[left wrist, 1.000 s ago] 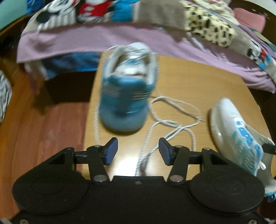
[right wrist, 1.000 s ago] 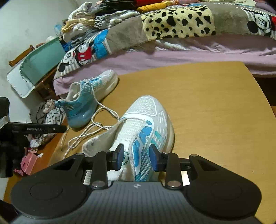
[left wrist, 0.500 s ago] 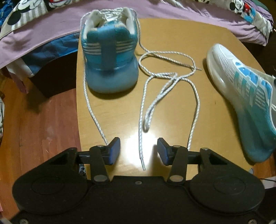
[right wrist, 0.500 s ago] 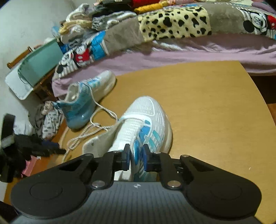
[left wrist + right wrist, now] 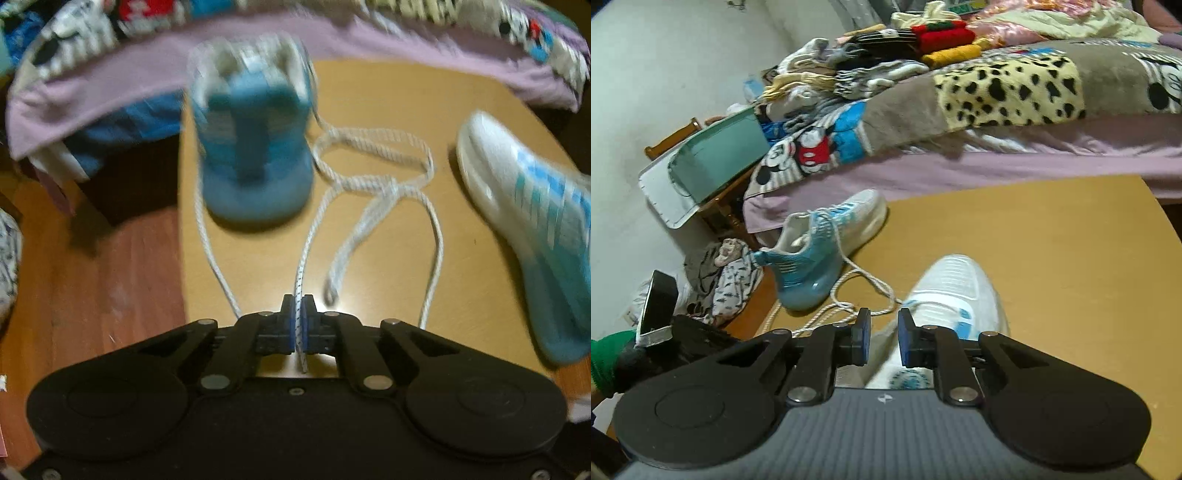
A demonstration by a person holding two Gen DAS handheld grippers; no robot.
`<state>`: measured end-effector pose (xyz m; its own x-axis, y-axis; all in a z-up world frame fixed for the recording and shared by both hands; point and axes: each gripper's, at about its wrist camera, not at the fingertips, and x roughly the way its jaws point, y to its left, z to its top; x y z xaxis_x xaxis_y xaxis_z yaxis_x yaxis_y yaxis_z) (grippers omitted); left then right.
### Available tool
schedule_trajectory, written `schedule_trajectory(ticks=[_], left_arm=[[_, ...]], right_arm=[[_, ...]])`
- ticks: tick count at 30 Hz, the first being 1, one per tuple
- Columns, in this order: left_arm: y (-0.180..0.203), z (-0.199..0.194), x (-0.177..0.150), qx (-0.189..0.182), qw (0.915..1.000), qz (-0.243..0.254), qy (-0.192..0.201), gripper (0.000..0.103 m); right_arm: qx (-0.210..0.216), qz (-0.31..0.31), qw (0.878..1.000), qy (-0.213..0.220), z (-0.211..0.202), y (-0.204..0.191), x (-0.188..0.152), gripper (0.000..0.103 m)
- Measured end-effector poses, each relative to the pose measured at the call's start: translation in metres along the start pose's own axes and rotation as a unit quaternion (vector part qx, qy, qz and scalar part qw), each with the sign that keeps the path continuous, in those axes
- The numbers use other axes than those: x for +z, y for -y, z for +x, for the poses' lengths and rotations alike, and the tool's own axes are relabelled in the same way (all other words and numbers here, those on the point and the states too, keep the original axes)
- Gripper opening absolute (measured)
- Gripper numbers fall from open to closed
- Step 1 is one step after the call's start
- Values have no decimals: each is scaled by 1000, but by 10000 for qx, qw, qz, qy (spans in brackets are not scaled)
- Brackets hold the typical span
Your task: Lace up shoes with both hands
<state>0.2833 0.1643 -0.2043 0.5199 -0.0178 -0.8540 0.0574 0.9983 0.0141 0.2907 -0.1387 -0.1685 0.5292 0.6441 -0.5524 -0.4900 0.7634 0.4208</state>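
Over table [image 5: 369, 96], left gripper [image 5: 297, 325] has now clamped lace [image 5: 306, 251].

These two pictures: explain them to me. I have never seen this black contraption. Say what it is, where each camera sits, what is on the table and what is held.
No robot here: a person holds a two-finger gripper in each hand, each with a camera looking along its fingers. In the left camera's view, the left gripper is shut on a white shoelace. On the wooden table stand a blue-heeled shoe and a second shoe, with loose lace between them. In the right camera's view, the right gripper is open, holding nothing, just above that second shoe. A bed stands behind the table.
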Motion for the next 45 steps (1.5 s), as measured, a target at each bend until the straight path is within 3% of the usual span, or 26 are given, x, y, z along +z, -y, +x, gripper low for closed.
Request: schedule_trajectory(ticks=[4,7,9,12,21,26,27,29,31,36,39,42,45], left_arm=[[4,-29,14,475,9960,298,692,2],[1,-56,28,397,9914,28,1243,1],[-5,-67,32,76,9877,-387,1513,1],[-7,-89,42,-392,9754,-808,2015,1],[5,-175,72,-1359,9242,-1242,3345,0],[4,-216,75,-2175,8792,-1363,4014,0],[6,-220,76,-2263,8751,-1346,4059,0],[11,-223,80,-2292,8777,-1199,4033,0],[17,-217,83,-2329,8857,-1090,3866,0],[36,-166,85,-2321,9228,-834,2961,0],[42,-137,81,-2482,9340,-923,2398,0],[48,-122,77,-2653,9374,-926,2058,0],[56,-123,74,-2882,9342,-887,1908,0]], right_arm=[[127,-41,9999,-6,3,-8,1,19],[195,-47,9998,12,5,-14,2,19],[236,-65,9997,23,6,-18,1,19],[273,-125,9995,35,9,-24,1,19],[372,-332,9985,219,5,-39,5,19],[424,-486,9971,403,-5,-43,9,20],[423,-518,9968,446,-7,-44,11,20],[457,-590,9956,570,-14,-47,15,20],[509,-667,9940,709,-22,-50,19,26],[803,-1088,9853,1048,-39,-67,27,29],[593,-1698,9780,1058,-40,-83,26,29],[376,-2170,9699,1043,-39,-95,24,29],[148,-2412,9653,989,-34,-98,20,29]])
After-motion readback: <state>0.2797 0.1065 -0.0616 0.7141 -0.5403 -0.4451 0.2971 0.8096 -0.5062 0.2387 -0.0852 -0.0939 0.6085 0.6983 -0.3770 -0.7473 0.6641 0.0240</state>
